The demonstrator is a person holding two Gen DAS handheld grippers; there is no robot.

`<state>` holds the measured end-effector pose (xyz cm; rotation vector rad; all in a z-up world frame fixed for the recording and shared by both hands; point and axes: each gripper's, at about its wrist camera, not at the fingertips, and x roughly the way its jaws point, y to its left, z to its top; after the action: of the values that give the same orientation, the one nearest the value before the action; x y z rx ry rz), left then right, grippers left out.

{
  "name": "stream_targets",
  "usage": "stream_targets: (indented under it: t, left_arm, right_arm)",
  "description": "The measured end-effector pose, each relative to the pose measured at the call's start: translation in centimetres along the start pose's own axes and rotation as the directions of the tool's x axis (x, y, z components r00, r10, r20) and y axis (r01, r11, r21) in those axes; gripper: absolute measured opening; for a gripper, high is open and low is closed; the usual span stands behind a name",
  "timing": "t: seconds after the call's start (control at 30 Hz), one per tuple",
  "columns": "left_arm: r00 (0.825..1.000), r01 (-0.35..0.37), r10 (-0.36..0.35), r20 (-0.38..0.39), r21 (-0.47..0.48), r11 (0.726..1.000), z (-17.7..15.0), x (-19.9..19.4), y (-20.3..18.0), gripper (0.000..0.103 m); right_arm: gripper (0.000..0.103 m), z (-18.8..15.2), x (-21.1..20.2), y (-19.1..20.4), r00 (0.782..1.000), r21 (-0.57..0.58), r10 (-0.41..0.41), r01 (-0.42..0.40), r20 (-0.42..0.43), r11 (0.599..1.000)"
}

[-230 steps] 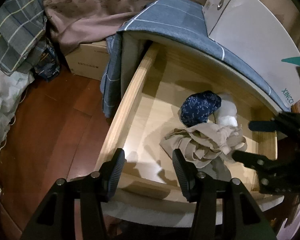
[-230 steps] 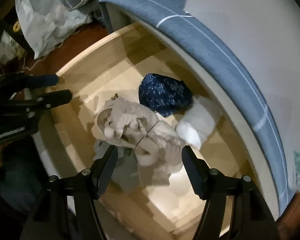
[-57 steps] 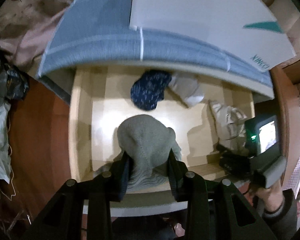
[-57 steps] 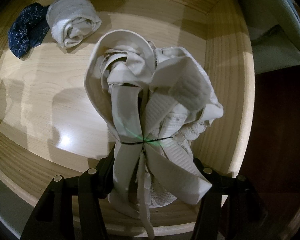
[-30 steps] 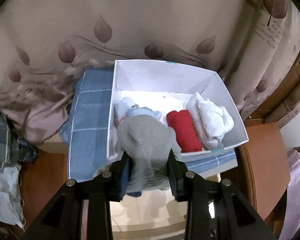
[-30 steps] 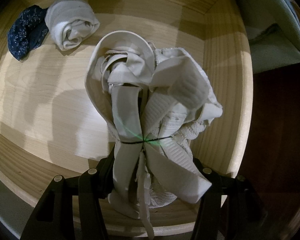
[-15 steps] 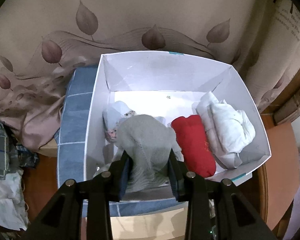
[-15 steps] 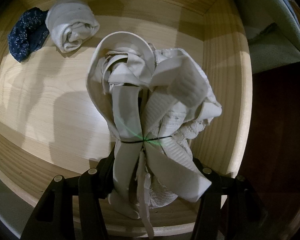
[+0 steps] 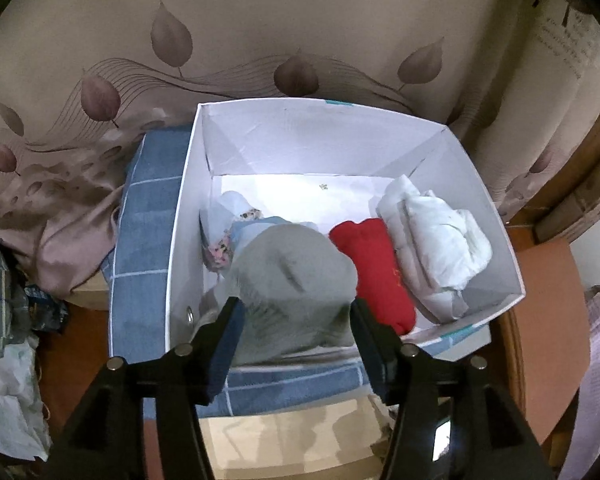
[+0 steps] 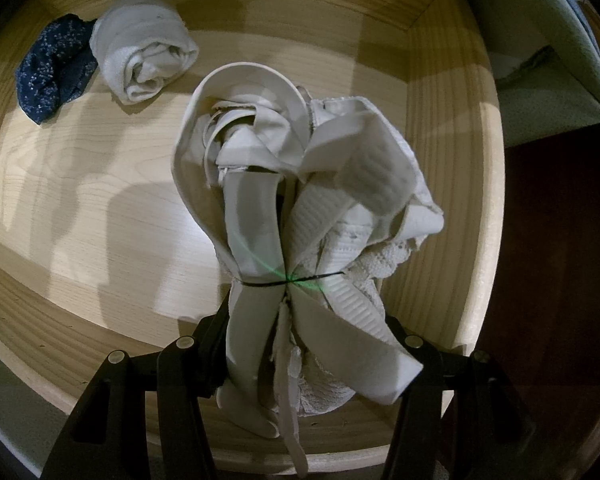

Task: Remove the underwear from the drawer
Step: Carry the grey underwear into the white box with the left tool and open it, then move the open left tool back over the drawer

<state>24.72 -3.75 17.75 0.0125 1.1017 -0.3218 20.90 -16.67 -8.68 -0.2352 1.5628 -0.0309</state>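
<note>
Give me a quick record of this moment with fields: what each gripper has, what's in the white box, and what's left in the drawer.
left gripper: opening over the white cardboard box; grey knitted garment between the fingers
right gripper: shut on the beige bundle of underwear tied with a black band, above the drawer
white box contents: red rolled garment, white crumpled garment, pale blue floral piece
wooden drawer contents: dark blue speckled roll, white rolled garment

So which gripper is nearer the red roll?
Left. The left gripper hangs over the white box, just beside the red roll; the right gripper is over the drawer.
</note>
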Motion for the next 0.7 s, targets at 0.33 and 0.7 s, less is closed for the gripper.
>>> stream_targets:
  t: [0.33, 0.7]
  left_arm:
    - [1.0, -0.011, 0.011, 0.018, 0.002, 1.0, -2.0, -2.5, 1.0, 0.056]
    - [0.997, -0.071, 0.07, -0.008, -0.008, 0.997, -8.7, -3.2, 4.2, 0.056]
  right_arm:
    - [0.053, 0.3, -0.1, 0.2, 1.0, -0.003, -0.014, 0.014, -0.01, 1.0]
    - [0.053, 0.6, -0.1, 0.4, 1.0, -0.013, -0.019, 0.019, -0.017, 1.0]
